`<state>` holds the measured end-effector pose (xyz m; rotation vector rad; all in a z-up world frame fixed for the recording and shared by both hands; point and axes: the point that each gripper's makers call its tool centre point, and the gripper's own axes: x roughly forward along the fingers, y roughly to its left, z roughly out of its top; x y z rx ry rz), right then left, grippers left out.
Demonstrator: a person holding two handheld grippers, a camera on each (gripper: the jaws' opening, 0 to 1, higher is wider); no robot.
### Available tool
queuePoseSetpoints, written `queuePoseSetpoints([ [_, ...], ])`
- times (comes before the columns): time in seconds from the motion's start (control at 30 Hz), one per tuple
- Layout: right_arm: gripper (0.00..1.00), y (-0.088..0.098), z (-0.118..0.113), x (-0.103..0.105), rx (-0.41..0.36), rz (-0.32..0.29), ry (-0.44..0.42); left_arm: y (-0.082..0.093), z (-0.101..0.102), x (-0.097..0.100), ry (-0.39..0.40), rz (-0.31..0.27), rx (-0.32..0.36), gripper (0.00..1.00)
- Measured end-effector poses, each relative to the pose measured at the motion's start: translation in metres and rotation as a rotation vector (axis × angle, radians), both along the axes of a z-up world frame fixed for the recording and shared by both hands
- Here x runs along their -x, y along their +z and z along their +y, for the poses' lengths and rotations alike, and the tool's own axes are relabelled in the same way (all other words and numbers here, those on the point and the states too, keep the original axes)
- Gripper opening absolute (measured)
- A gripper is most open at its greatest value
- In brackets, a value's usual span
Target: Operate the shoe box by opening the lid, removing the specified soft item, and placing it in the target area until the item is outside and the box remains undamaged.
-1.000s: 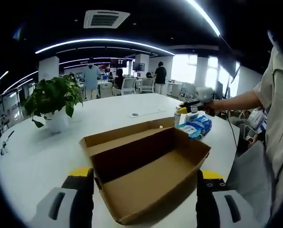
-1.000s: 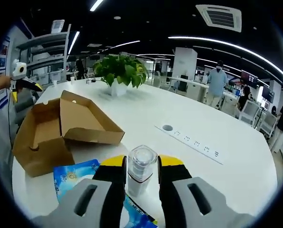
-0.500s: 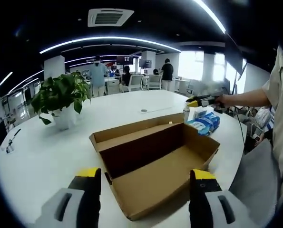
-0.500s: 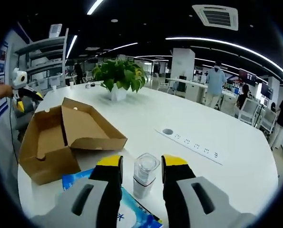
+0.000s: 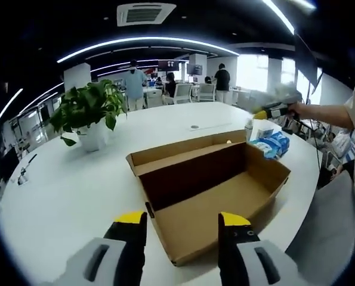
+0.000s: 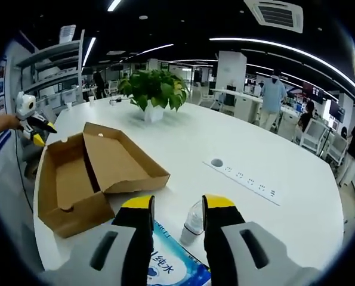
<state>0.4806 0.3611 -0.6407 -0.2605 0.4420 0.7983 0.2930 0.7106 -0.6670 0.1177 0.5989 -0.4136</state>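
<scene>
Setting: open-plan office with ceiling light strips; a large white table [image 5: 76, 190] carries all items.
Shoe box: brown cardboard shoe box [image 5: 219, 196] lies open on the table, interior bare in both views. In the left gripper view it sits just ahead of that view's jaws.
Lid: lid [image 5: 183, 152] is hinged back along the far long edge in the left gripper view; in the right gripper view the lid [image 6: 126, 164] slopes off the box toward the table centre.
Soft item: blue wipes pack [image 5: 272, 144] lies on the table outside the box, just beside its far right corner. In the right gripper view the pack [image 6: 165, 265] lies under that view's jaws, partly hidden.
Bottle: small clear-capped bottle [image 6: 193, 219] stands between the right jaws, beside the pack; contact cannot be told.
Left gripper: left gripper [image 5: 182, 235] has its yellow-tipped jaws spread apart, holding nothing, near the box's front corner.
Right gripper: right gripper [image 6: 177, 217] has its jaws parted, one on each side of the bottle, not visibly pressing it.
Surroundings: potted plant [image 5: 90, 113] stands on the table well apart from the box; a socket strip [image 6: 246, 182] is set into the tabletop; people stand at desks in the background.
</scene>
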Motion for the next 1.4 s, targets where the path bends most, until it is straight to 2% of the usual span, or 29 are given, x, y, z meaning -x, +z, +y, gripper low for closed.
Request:
queuePoseSetpoints([
  [0.1,0.29,0.002,0.006,0.001,0.015,0.016,0.011,-0.003,0.005,0.001,0.027,0.016,-0.006,0.39],
  [0.4,0.27,0.006,0.03,0.0,0.057,0.037,0.062,-0.016,0.011,0.009,0.061,0.062,-0.037,0.31],
  [0.63,0.26,0.002,0.043,-0.004,0.064,0.067,0.079,-0.027,0.02,0.017,0.129,0.109,-0.025,0.25],
  [0.77,0.22,-0.001,0.048,-0.006,0.093,0.057,0.103,-0.03,0.027,0.018,0.184,0.136,-0.003,0.18],
  [0.83,0.24,-0.003,0.051,-0.004,0.081,0.091,0.095,-0.034,0.029,0.018,0.208,0.154,0.008,0.16],
  [1.17,0.24,-0.02,0.061,-0.01,0.087,0.156,0.077,-0.038,0.027,0.019,0.286,0.208,0.079,0.06],
  [1.27,0.24,-0.028,0.064,-0.012,0.079,0.202,0.059,-0.039,0.028,0.019,0.301,0.217,0.083,0.06],
  [1.4,0.24,-0.034,0.068,-0.018,0.077,0.226,0.045,-0.04,0.027,0.019,0.309,0.228,0.08,0.05],
])
